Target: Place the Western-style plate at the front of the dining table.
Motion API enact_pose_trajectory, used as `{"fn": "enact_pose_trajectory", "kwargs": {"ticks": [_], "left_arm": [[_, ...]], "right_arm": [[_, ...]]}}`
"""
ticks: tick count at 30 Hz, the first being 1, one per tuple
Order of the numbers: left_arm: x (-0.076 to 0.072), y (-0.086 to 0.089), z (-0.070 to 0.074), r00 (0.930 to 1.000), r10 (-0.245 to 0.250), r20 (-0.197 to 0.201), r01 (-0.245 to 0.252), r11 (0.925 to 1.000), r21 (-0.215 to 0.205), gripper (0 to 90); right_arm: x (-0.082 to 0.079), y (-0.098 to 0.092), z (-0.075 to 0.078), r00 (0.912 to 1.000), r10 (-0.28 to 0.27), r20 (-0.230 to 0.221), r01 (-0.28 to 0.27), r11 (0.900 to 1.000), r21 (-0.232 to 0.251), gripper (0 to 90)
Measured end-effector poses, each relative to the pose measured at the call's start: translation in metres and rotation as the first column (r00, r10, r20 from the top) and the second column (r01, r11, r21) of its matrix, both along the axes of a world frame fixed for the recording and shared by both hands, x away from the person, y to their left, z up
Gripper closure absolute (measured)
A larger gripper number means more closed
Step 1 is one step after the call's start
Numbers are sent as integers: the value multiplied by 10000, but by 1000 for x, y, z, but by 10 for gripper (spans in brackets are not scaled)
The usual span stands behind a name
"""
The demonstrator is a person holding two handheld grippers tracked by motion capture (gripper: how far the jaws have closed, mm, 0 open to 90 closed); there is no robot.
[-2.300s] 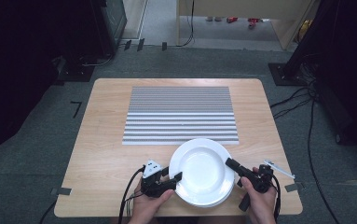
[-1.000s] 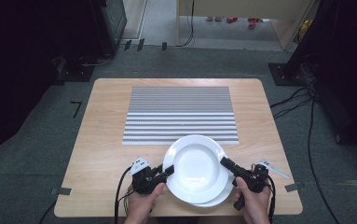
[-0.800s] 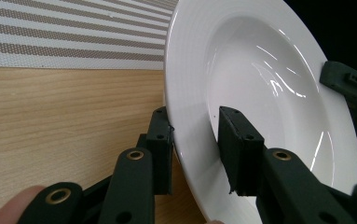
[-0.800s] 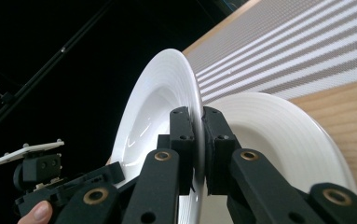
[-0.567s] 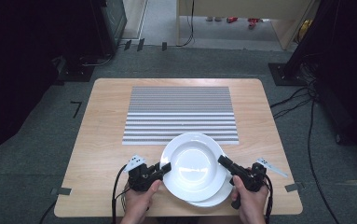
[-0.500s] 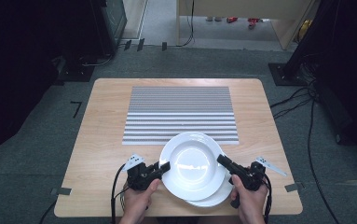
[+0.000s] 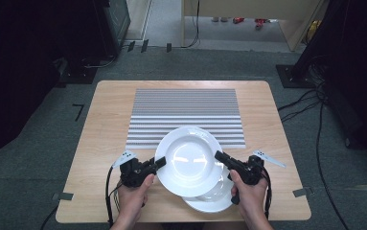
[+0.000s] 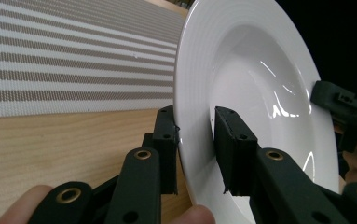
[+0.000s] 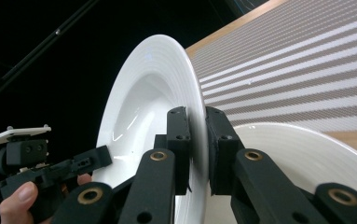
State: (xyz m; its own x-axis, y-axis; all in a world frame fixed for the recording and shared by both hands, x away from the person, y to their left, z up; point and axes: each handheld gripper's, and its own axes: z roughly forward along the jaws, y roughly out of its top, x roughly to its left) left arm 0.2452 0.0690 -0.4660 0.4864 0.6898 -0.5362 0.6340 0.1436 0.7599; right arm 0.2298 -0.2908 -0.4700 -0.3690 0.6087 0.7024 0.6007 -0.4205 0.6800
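Observation:
A white deep plate (image 7: 188, 165) hangs above the wooden table (image 7: 104, 124), held at two opposite rims. My left gripper (image 7: 159, 163) is shut on its left rim; the jaws have just closed a little further, and the rim (image 8: 185, 93) sits between the pads. My right gripper (image 7: 219, 157) is shut on the right rim, whose edge (image 9: 192, 79) is pinched between both pads. Under the lifted plate, another white plate (image 7: 214, 199) lies near the table's front edge and also shows behind my right jaws (image 9: 297, 149).
A grey-and-white striped mat (image 7: 186, 110) covers the table's far middle, just beyond the lifted plate. Bare wood lies to the left and right of it. Cables trail across the floor (image 7: 305, 105) at the right.
Both grippers have carried the plate up and away from the person, toward the striped mat. More of the plate beneath shows than before.

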Motion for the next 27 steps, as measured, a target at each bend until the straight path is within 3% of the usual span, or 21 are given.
{"fn": "enact_pose_trajectory", "kwargs": {"ticks": [5, 21, 27], "left_arm": [[11, 5, 6, 9999, 72, 71, -71, 10000, -46, 736], [52, 9, 21, 9995, 292, 136, -295, 9993, 213, 744], [68, 10, 22, 9993, 380, 30, -380, 9992, 79, 745]], "right_arm": [[10, 7, 5, 10000, -40, -67, 37, 9993, -366, 807], [53, 12, 10, 9989, 278, -384, -284, 9995, -141, 806], [67, 13, 14, 9984, 314, -475, -322, 9993, -177, 808]]}}
